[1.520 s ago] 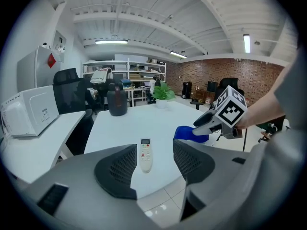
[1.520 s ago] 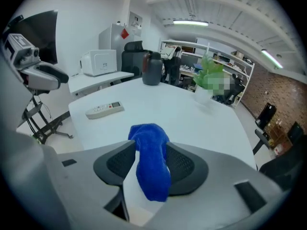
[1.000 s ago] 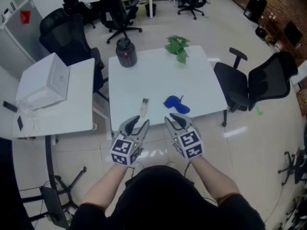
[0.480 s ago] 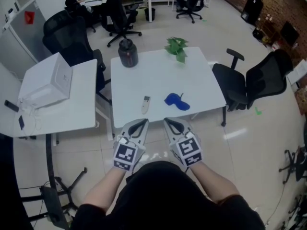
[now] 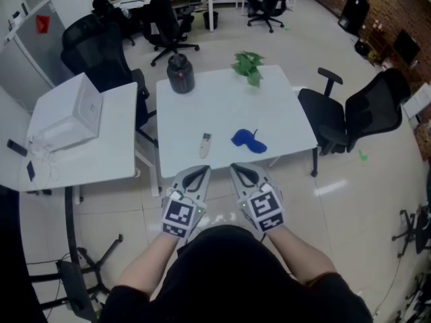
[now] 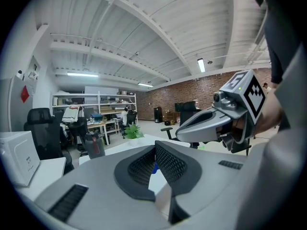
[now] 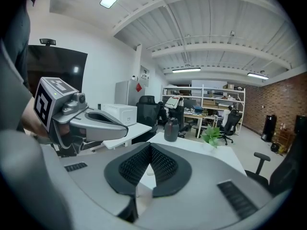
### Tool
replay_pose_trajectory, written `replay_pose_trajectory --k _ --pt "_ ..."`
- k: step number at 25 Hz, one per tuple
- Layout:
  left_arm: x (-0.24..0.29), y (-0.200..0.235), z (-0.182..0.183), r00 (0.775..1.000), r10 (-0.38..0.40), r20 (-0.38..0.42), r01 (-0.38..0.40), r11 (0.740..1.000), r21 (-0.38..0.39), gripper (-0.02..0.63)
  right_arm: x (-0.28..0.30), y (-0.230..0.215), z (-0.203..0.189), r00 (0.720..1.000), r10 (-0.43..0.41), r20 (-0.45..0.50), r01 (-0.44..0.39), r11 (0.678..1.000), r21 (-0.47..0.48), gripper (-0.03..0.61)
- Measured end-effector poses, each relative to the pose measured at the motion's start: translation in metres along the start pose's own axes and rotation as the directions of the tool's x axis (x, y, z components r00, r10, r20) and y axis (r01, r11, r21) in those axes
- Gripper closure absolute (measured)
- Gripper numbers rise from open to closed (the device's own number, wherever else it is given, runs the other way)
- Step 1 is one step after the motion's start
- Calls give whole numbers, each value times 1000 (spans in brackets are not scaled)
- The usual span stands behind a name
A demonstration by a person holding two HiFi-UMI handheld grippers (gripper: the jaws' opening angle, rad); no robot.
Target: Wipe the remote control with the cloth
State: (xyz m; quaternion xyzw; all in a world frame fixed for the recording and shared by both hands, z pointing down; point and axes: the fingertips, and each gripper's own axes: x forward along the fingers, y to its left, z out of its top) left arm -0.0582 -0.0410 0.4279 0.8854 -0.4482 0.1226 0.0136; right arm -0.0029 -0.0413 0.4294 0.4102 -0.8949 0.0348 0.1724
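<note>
The left gripper [image 6: 154,150] was fully closed, its two ribbed black pads pressed flat against each other, tip to tip. The right gripper [image 7: 150,151] was in the same state, pads shut tight on one another. Each was held in one of the person's hands. They hung side by side, close but apart, just short of the near edge of the white table [image 5: 283,106] and above the glossy floor [image 5: 350,200]. Their tips pointed toward the table, and the marker cubes sat at their rear ends, nearest the person's body.

The remote control [image 5: 205,145], a slim pale bar, lay flat on the table close to its near edge and a little left of the middle. Its length ran away from the person, and it sat just beyond the left gripper's tips. The cloth [image 5: 248,141], blue and crumpled, lay on the table by the same edge, right of the remote control and apart from it, just ahead of the right gripper's tips. Neither gripper touched either thing.

A dark jug [image 5: 180,74] stood at the table's far left corner. A green plant [image 5: 248,67] sat at the far edge, right of the middle. A white side desk [image 5: 101,160] stood beside the table's left side with a narrow gap between them, and a white box [image 5: 64,116] rested on it. A black office chair [image 5: 337,123] stood at the table's right side, with another just past it. More black chairs stood beyond the table's far edge.
</note>
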Motion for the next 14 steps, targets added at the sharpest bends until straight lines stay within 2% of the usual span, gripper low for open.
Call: replay_pose_trajectory --k 11,14 --pt "3 2 -4 1000 -1 -20 1 1000 13 614 0 -2 2 1000 -7 -5 7 1000 0 569" --pt "5 1 -8 1000 -13 -23 14 999 37 614 1 -3 1 1000 -8 -7 7 1000 -4 569"
